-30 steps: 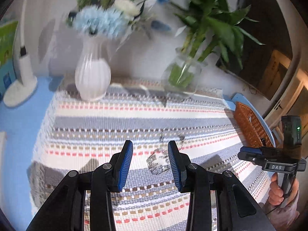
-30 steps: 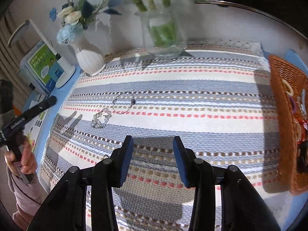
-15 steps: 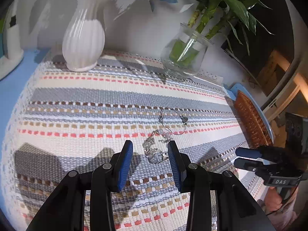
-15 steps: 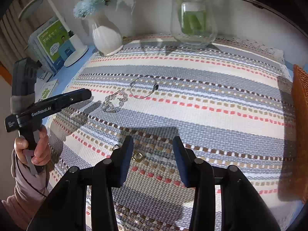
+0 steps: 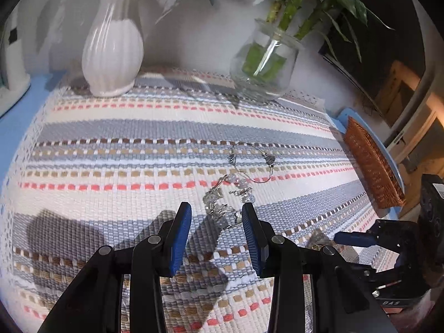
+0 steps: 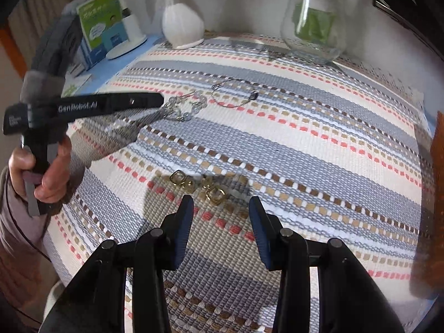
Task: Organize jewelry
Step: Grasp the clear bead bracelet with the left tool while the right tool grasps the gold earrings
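Observation:
A clear crystal bead bracelet (image 5: 226, 201) lies on the striped cloth, just in front of my open left gripper (image 5: 216, 215); it also shows in the right wrist view (image 6: 184, 108). A thin silver wire bangle (image 5: 254, 163) lies just beyond it, also in the right wrist view (image 6: 236, 97). A gold chain of square links (image 6: 198, 186) lies just ahead of my open right gripper (image 6: 220, 205). Both grippers are empty. A brown wicker basket (image 5: 370, 166) stands at the cloth's right edge.
A white ribbed vase (image 5: 112, 47) and a glass vase with green stems (image 5: 263, 66) stand at the back of the striped cloth (image 5: 138, 138). A white lamp base (image 6: 126, 47) and a green booklet (image 6: 100, 19) stand on the blue table at left.
Both grippers have moved forward and lower toward the cloth. The left one has closed in on the crystal bracelet, the right one on the gold chain. Both stay open.

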The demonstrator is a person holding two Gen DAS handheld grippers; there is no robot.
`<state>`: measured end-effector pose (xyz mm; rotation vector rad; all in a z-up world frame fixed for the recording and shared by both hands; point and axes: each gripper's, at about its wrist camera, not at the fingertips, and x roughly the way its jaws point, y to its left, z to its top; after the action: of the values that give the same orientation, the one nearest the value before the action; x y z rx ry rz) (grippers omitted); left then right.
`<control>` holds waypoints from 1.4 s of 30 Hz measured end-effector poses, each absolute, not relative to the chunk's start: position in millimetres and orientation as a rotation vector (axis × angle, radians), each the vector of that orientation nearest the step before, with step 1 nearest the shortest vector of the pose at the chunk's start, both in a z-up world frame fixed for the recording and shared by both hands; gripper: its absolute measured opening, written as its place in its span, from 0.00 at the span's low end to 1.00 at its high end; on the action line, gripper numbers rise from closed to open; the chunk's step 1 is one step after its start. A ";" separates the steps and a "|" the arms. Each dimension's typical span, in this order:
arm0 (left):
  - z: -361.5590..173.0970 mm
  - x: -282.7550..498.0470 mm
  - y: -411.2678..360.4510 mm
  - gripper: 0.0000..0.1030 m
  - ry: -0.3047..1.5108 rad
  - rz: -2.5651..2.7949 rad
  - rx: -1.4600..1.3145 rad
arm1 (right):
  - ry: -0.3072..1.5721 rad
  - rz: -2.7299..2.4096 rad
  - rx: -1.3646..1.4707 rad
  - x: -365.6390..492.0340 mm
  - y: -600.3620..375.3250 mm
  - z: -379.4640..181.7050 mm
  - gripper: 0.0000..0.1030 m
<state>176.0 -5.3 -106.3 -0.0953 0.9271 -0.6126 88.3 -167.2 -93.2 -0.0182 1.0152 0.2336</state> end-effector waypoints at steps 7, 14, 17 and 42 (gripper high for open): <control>-107.5 173.1 -14.5 0.37 0.929 -0.615 -0.048 | 1.001 0.219 -0.120 99.6 -150.2 -99.7 0.31; -109.2 173.7 -16.4 0.37 0.933 -0.618 -0.040 | 0.986 0.221 -0.134 109.9 -148.6 -99.8 0.22; -111.5 174.7 -16.5 0.37 0.949 -0.629 -0.044 | 0.980 0.225 -0.140 113.1 -146.0 -100.1 0.18; -114.9 192.6 -33.1 0.08 0.940 -0.580 0.008 | 0.934 0.220 -0.070 106.5 -165.3 -98.5 0.12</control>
<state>192.6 -33.1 -114.9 0.0078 0.9400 -0.5797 106.5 -165.3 -98.5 -0.0696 0.9337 0.2204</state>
